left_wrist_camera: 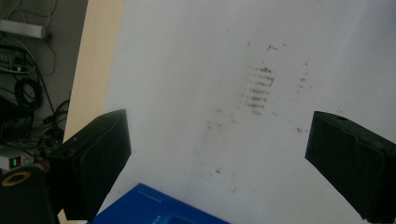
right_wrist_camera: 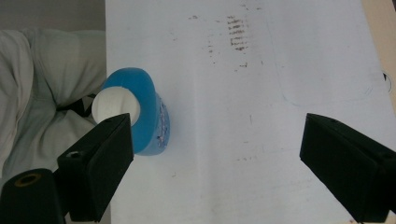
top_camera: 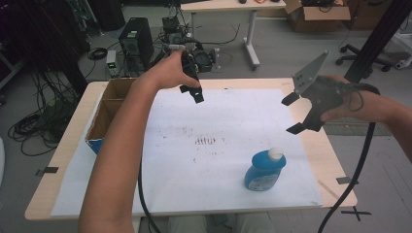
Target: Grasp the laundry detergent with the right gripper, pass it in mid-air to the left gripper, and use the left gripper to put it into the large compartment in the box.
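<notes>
Blue bottle (top_camera: 262,171) with a white cap (top_camera: 275,153), standing upright on the white sheet (top_camera: 218,126) at about five o'clock from the sheet's centre in the high view; in the right gripper view we see it from above at nine o'clock, just beyond one jaw. We judge it a light to moderately heavy plastic bottle of liquid, stiff enough to bear a firm squeeze but smooth and probably slippery, and top-heavy enough to tip if nudged at the cap. We would take hold across the narrower faces of the body below the shoulder, not at the cap. The right gripper (top_camera: 293,114) hangs at about one o'clock from the bottle, well apart from it, jaws spread wide and empty. The left gripper (top_camera: 192,93) hovers near twelve o'clock of the sheet, jaws likewise spread with nothing between them. At nine o'clock of the table (top_camera: 335,160) sits an open cardboard box (top_camera: 104,114) with blue outer walls, divided into compartments; what we can see of the inside appears empty, though the person's left forearm hides part of it. Faint brown marks (top_camera: 206,141) stain the sheet's middle.
</notes>
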